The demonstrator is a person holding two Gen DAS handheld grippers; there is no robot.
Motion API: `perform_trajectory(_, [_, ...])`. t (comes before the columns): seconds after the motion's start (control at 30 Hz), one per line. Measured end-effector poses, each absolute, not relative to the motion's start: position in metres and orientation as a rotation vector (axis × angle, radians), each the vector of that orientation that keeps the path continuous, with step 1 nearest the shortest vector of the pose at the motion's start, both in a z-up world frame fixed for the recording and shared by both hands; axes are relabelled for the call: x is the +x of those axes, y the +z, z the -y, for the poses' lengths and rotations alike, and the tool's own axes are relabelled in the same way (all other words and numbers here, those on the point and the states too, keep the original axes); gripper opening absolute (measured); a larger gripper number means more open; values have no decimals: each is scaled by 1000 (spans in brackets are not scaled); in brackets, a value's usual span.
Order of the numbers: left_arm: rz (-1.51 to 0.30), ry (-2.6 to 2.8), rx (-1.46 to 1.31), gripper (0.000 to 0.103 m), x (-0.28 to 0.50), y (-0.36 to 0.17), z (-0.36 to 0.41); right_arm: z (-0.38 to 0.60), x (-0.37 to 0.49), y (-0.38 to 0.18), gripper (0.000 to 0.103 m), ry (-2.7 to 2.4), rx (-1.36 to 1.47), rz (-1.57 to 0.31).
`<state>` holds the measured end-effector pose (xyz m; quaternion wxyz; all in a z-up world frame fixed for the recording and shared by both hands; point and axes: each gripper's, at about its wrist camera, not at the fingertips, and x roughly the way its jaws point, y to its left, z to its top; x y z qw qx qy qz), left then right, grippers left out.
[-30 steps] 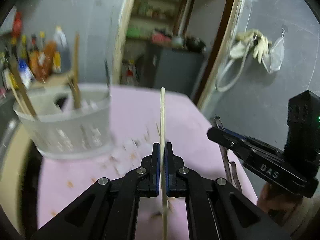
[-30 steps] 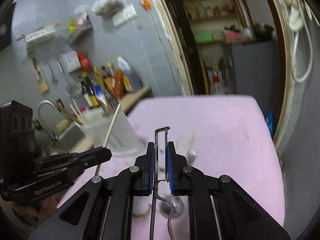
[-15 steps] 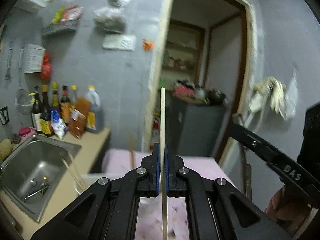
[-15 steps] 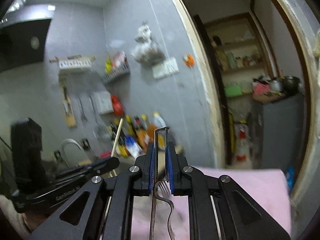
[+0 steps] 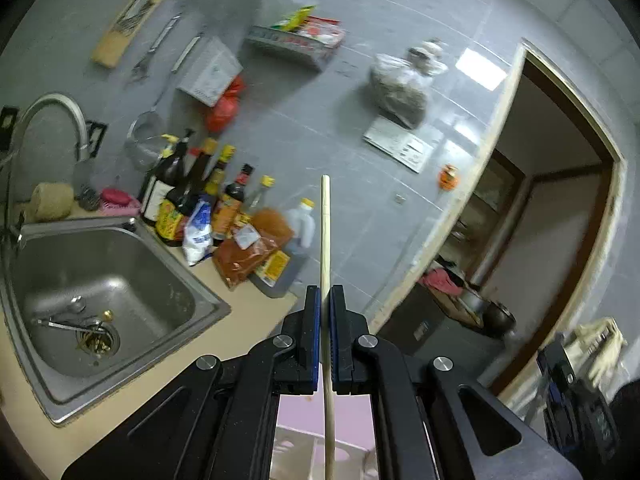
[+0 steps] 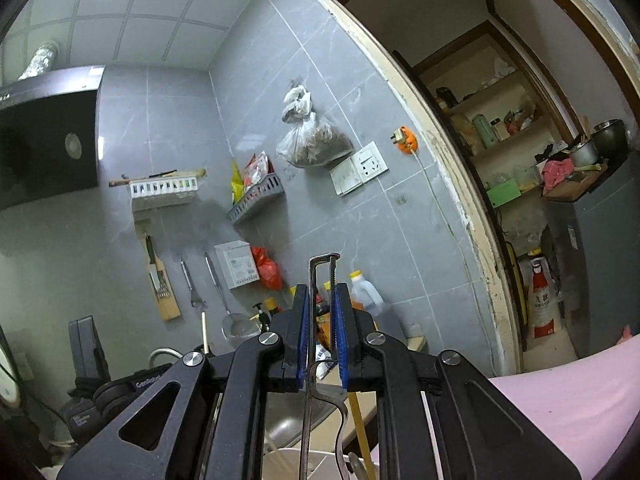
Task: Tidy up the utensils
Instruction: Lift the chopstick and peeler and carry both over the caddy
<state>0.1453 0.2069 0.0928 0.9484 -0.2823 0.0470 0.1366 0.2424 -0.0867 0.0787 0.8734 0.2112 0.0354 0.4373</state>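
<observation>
Your left gripper (image 5: 325, 300) is clamped on a chopstick (image 5: 325, 240) whose long axis runs straight along the fingers, upper end toward the wall and lower end down past the camera. Your right gripper (image 6: 322, 300) is closed on a thin metal utensil (image 6: 320, 280), also aligned with its fingers. The white holder (image 6: 316, 462) lies directly below both tools, its rim just visible between each pair of fingers. Judged from this, each item must travel downward along its own axis to enter it.
</observation>
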Motion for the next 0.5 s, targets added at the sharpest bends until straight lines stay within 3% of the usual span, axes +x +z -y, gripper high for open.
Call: perform_trajectory(0.5, [-10, 428, -438, 2, 152, 43, -179, 52, 245, 39, 10, 959, 298, -33])
